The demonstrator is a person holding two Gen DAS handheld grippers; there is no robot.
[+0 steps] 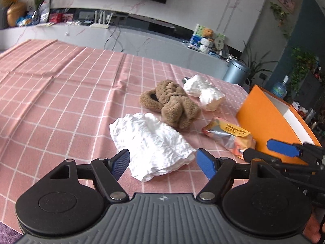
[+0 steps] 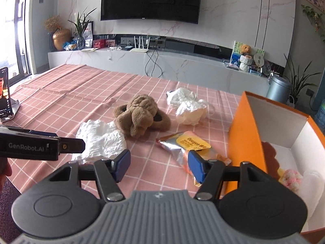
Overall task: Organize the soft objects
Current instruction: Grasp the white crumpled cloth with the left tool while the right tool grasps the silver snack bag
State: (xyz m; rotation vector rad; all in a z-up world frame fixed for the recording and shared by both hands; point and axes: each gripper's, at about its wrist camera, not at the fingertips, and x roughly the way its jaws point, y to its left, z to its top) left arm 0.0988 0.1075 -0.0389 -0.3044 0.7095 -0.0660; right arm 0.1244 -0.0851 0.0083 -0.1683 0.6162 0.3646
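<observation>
A pink cloth with a white grid (image 1: 61, 93) covers the tabletop, creased in long folds toward its far side. Near the middle lies a brown plush toy (image 1: 172, 103). Just in front of it, touching its near edge, sits a crumpled white tissue wad (image 1: 150, 142). Beyond the plush lie two more white crumpled bundles (image 1: 203, 91), close together. A foil snack packet with a yellow label (image 1: 229, 136) lies between the plush and an orange box (image 1: 264, 122) at the right edge of the cloth. The box stands open, white inside, with a pink knitted item (image 2: 292, 179) and something pale lying on its floor.

The left hand-held gripper (image 1: 162, 162) hovers with its blue pads spread wide, the near end of the tissue wad lying between them but not pressed. The right hand-held gripper (image 2: 158, 166) also stands apart-jawed, somewhat narrower, above the near corner of the snack packet, gripping nothing.

Behind the tabletop runs a long grey marble-look console (image 2: 182, 65) carrying a white router (image 2: 139, 49), boxes, a golden vase (image 2: 61, 38) and a small teddy bear (image 2: 244, 49). A dark television (image 2: 150, 0) hangs on the wall above. A metal bin (image 2: 278, 89) and potted plants stand at the right; a phone on a stand (image 2: 5, 93) sits at the cloth's left edge.
</observation>
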